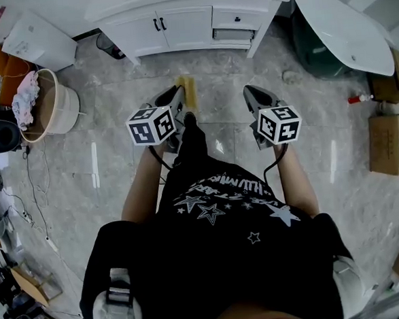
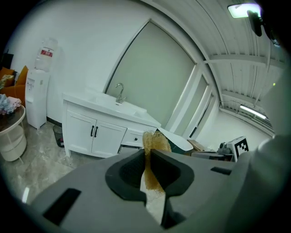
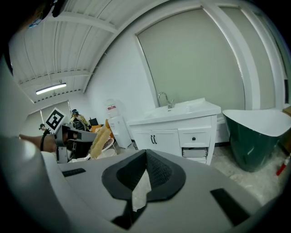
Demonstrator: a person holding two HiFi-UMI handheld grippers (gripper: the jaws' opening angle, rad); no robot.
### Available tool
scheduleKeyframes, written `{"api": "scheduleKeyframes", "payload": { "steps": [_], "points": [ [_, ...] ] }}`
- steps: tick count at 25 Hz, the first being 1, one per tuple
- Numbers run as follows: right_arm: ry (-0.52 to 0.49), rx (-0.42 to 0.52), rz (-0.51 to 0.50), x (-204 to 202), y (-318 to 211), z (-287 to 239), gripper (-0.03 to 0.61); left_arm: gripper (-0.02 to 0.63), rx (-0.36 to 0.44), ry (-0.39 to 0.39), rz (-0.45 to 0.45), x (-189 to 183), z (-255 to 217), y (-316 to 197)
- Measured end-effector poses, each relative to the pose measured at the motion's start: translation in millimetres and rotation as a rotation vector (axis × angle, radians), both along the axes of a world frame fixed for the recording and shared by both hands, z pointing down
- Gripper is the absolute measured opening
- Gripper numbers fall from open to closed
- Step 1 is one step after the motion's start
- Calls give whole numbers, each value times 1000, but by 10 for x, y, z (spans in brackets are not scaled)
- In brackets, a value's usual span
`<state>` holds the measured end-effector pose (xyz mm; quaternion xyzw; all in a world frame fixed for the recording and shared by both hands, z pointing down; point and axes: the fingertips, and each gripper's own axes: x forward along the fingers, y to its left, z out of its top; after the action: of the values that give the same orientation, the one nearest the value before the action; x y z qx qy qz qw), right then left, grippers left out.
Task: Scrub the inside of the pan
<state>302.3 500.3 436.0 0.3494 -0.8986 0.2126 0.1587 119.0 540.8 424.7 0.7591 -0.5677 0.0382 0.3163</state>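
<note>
The yellow-brown scouring sponge (image 2: pixel 155 142) sits clenched between the jaws of my left gripper (image 2: pixel 148 154), its ragged top sticking out past the tips. From my head view, the sponge (image 1: pixel 187 91) hangs at the front of the left gripper (image 1: pixel 179 97), above the grey marble-tiled floor (image 1: pixel 104 162) and a little short of the white vanity cabinet with its sink and chrome tap (image 1: pixel 190 20). My right gripper (image 1: pixel 251 94) is level with the left one and apart from it, its jaws pressed together with nothing between them (image 3: pixel 145 154). Along the floor's left edge stands a round beige tub (image 1: pixel 53 108) holding crumpled cloth. A white bathtub with a dark green outside (image 1: pixel 340 26) stands in the far right corner, with brown cardboard boxes (image 1: pixel 391 145) along the right edge.
</note>
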Motion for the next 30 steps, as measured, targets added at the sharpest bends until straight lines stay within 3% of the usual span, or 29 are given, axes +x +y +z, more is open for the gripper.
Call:
{"api": "scheduleKeyframes", "payload": {
  "steps": [14, 30],
  "points": [
    [17, -50, -13, -1013, -1489, 32, 6, 43, -23, 25, -15, -976, 19, -1408],
    [69, -62, 40, -1816, -2575, 36, 6, 43, -34, 74, 25, -1846, 95, -2501]
  ]
}}
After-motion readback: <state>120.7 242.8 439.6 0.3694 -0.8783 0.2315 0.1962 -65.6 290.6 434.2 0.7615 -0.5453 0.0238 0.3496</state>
